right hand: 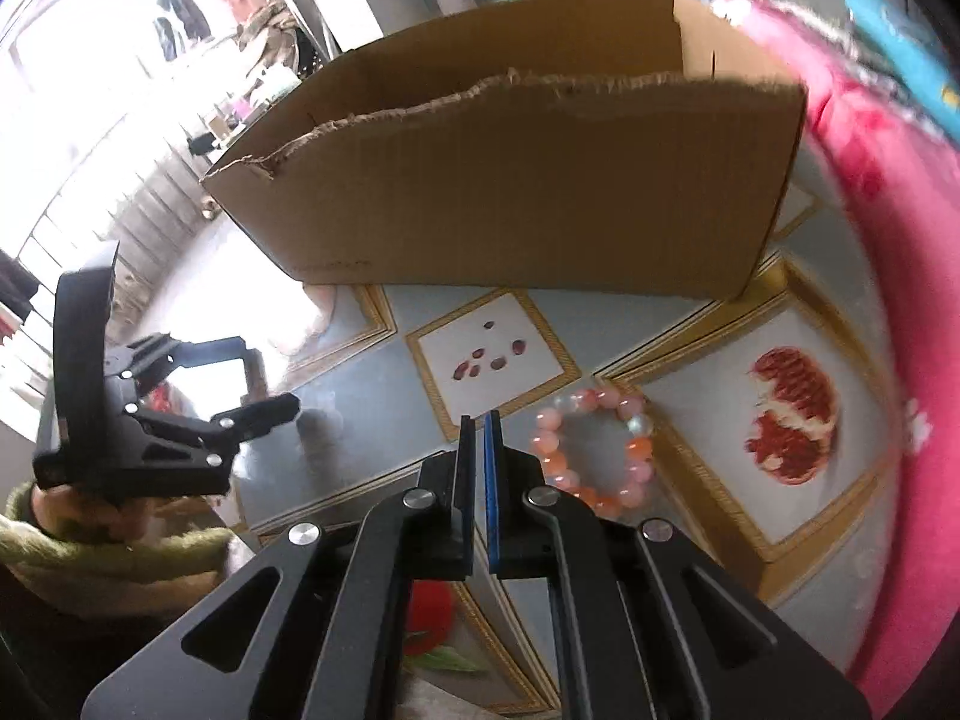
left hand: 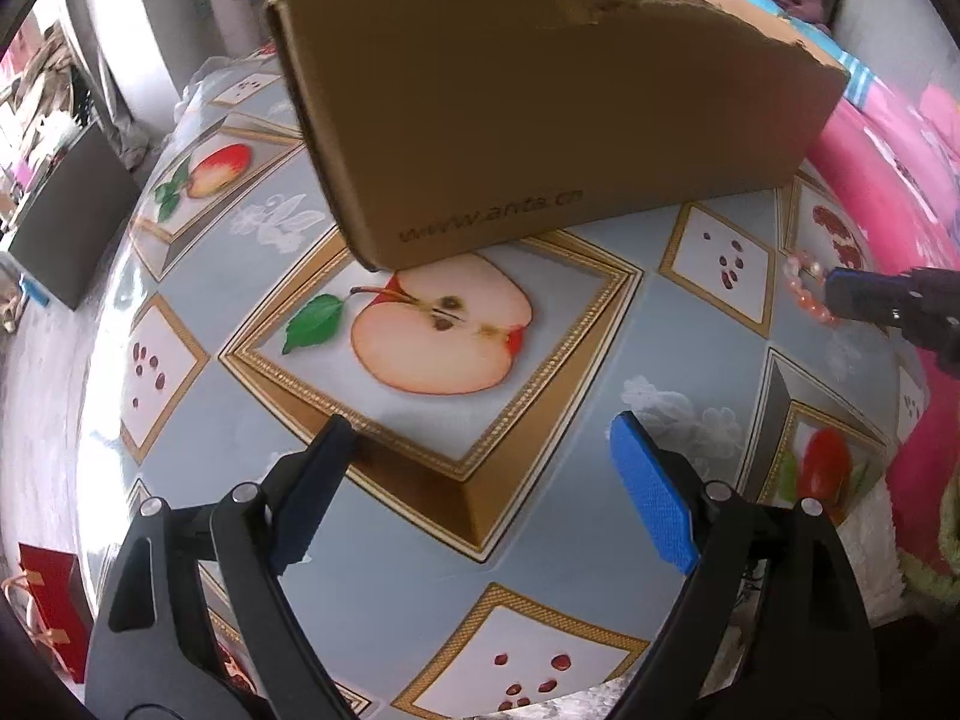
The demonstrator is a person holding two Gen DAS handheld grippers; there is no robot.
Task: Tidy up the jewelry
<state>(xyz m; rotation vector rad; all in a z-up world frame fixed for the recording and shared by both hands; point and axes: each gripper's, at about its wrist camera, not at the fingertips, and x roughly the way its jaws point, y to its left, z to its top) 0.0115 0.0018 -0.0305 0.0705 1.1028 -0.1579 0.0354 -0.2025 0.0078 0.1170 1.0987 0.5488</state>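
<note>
The inside of the cardboard box (right hand: 510,192) is hidden in both views by its own front wall, so its contents cannot be told. In the left wrist view the bead bracelet (left hand: 807,291) is partly covered by the right claw (left hand: 840,294), and whether they touch cannot be told there. In the right wrist view the near part of the bracelet (right hand: 591,450) lies behind a finger (right hand: 522,468) of that claw. The printed letters (left hand: 489,219) on the box are blurred. The counter (left hand: 540,540) is cut off by the picture's edges.

Black tongs (right hand: 479,438), blue pads (left hand: 654,495), green sleeve (right hand: 114,552)
</note>
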